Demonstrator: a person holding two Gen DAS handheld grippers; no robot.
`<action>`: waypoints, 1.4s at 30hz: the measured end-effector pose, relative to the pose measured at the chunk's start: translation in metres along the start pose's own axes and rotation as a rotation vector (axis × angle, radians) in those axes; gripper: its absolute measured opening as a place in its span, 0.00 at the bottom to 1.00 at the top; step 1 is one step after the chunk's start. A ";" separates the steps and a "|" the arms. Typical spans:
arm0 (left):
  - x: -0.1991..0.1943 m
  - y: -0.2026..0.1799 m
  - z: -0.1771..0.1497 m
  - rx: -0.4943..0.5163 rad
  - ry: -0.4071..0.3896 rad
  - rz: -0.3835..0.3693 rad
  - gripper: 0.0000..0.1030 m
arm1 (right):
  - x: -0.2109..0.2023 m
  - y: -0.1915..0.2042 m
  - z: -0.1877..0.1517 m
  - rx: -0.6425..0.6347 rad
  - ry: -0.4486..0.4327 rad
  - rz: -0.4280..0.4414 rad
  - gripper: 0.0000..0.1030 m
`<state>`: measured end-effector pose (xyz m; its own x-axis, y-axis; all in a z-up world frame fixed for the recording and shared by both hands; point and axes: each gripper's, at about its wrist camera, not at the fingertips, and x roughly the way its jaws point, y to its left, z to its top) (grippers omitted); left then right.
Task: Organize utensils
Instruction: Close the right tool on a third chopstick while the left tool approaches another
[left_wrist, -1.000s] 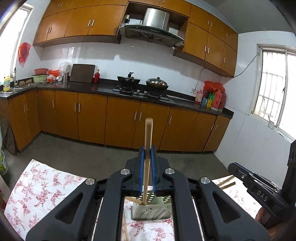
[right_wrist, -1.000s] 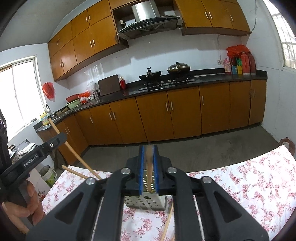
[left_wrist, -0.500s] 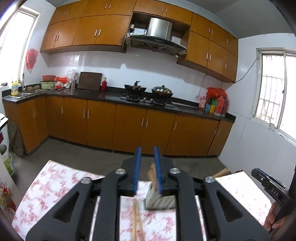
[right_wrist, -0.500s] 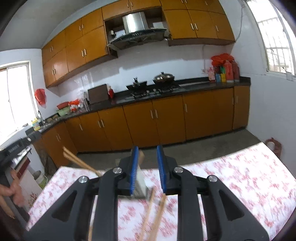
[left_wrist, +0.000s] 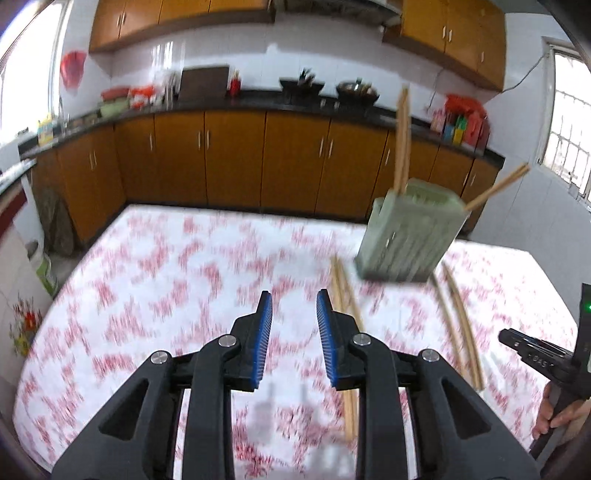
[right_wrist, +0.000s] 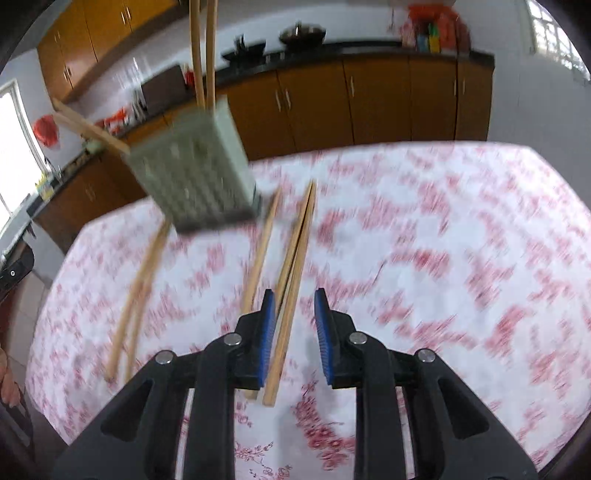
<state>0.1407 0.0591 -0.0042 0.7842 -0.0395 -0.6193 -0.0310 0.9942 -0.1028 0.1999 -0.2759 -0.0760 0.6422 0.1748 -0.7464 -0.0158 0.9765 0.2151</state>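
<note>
A pale green perforated utensil holder (left_wrist: 412, 236) stands on the floral tablecloth with wooden chopsticks (left_wrist: 402, 142) sticking out of it; it also shows in the right wrist view (right_wrist: 195, 173). My left gripper (left_wrist: 293, 319) is open and empty above the cloth, with a loose chopstick pair (left_wrist: 341, 291) just to its right. Another pair (left_wrist: 456, 317) lies further right. My right gripper (right_wrist: 294, 314) is open over a loose chopstick pair (right_wrist: 295, 254) that runs between its jaws. Another chopstick (right_wrist: 260, 251) and a pair (right_wrist: 142, 284) lie to its left.
The table with the red floral cloth (left_wrist: 155, 280) fills the foreground. The other gripper's body (left_wrist: 543, 360) shows at the right edge of the left view. Orange kitchen cabinets (left_wrist: 236, 158) and a dark countertop run behind the table. Both views are motion-blurred.
Both grippers let go of the chopsticks they held into the holder, opened, and tilted down toward the tabletop. Loose chopsticks on the cloth have come into view.
</note>
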 end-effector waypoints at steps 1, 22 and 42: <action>0.004 0.001 -0.006 0.001 0.013 0.000 0.25 | 0.007 0.002 -0.003 -0.003 0.016 -0.002 0.22; 0.047 -0.011 -0.048 -0.014 0.182 -0.113 0.25 | 0.034 -0.026 -0.004 0.034 0.028 -0.155 0.08; 0.085 -0.028 -0.057 0.060 0.260 -0.058 0.23 | 0.031 -0.035 -0.005 0.027 0.017 -0.171 0.08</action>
<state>0.1724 0.0222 -0.0983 0.5980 -0.1128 -0.7935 0.0517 0.9934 -0.1023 0.2166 -0.3044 -0.1095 0.6204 0.0089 -0.7842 0.1133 0.9884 0.1008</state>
